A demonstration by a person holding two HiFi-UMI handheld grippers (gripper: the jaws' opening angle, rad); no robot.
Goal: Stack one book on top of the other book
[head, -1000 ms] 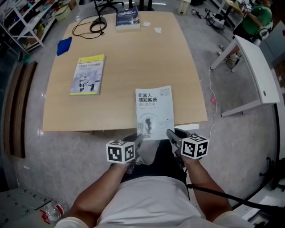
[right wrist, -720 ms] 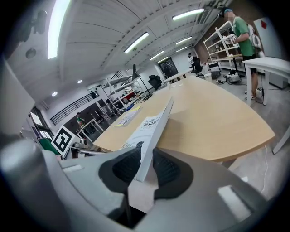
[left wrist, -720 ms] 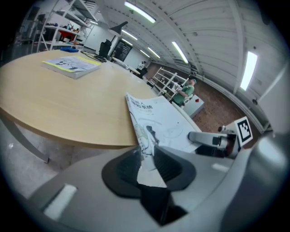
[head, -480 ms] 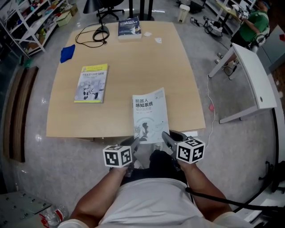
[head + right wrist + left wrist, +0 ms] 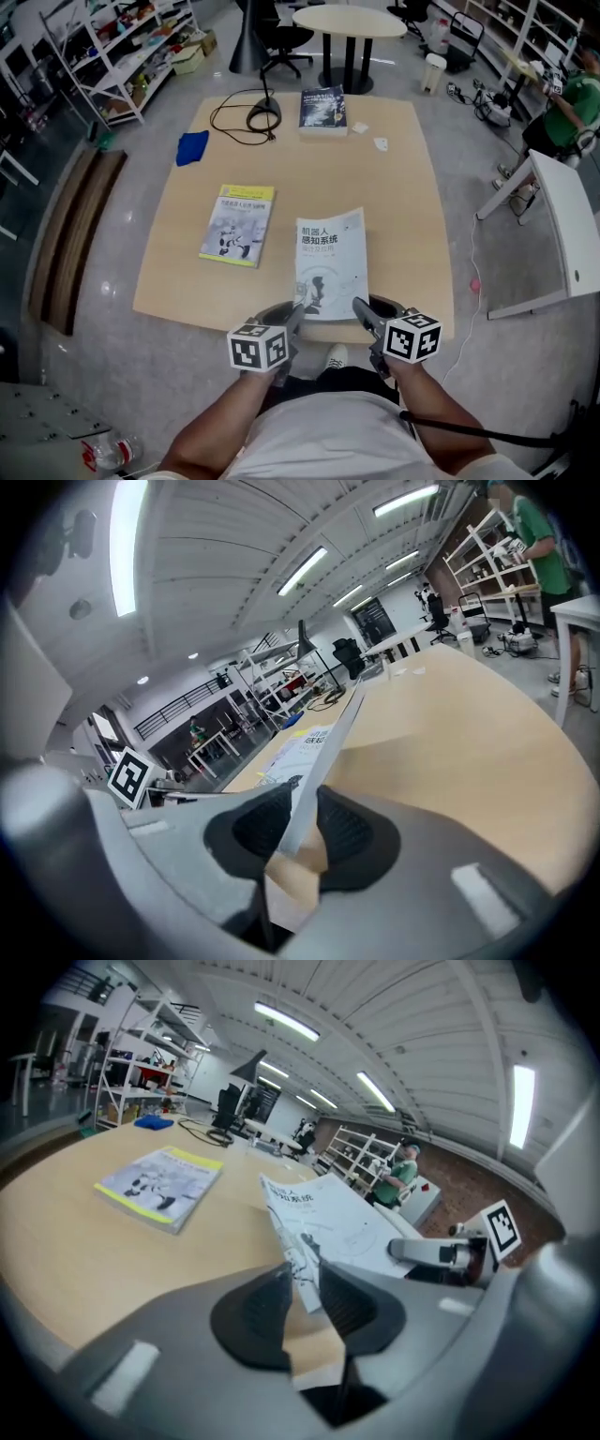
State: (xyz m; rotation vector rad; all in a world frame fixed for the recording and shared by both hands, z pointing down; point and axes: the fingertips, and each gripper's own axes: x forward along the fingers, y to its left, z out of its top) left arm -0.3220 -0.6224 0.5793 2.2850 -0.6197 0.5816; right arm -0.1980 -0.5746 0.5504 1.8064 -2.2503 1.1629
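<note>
A white book (image 5: 330,264) with dark print on its cover hangs just above the near part of the wooden table (image 5: 403,197). My left gripper (image 5: 293,315) is shut on its near left corner, and my right gripper (image 5: 360,310) is shut on its near right corner. In the left gripper view the white book (image 5: 323,1215) runs away from the left gripper (image 5: 302,1290), bent at the clamped corner. In the right gripper view the right gripper (image 5: 300,823) pinches the book's thin edge (image 5: 328,738). A yellow-edged book (image 5: 239,224) lies flat to the left of the white one, apart from it.
A dark book (image 5: 323,105) lies at the table's far edge. A blue cloth (image 5: 192,147) and a black cable with a lamp base (image 5: 255,117) sit at the far left. A white side table (image 5: 562,225) stands to the right, shelves (image 5: 112,56) at the far left.
Both grippers have lifted the white book and carried it away from me, from overhanging the near edge to over the table. The yellow book has not moved.
</note>
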